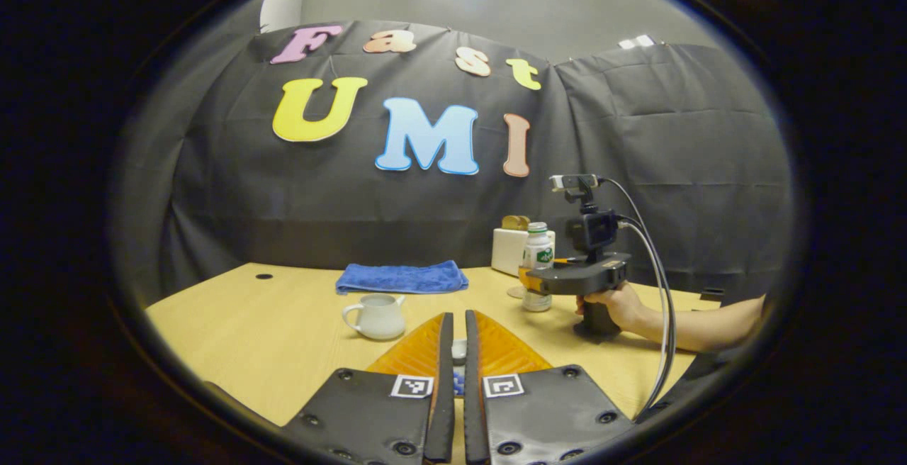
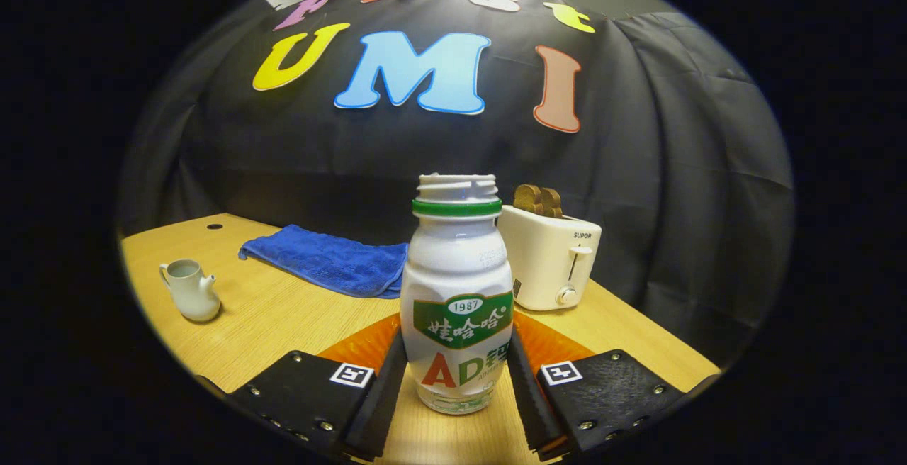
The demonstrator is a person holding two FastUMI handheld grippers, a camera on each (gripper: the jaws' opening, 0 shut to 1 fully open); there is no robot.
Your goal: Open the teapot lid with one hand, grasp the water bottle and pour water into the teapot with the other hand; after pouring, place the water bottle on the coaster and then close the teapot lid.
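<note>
Wooden table fills the left gripper view. Left gripper is almost shut on a small white lid; the open teapot stands just ahead-left. In the right gripper view, right gripper presses both fingers on the upright bottle; teapot far left.

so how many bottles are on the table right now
1. The bottle stands upright on the table, between the fingers of the right tongs, in front of the toaster. Others may be hidden behind it.
</note>
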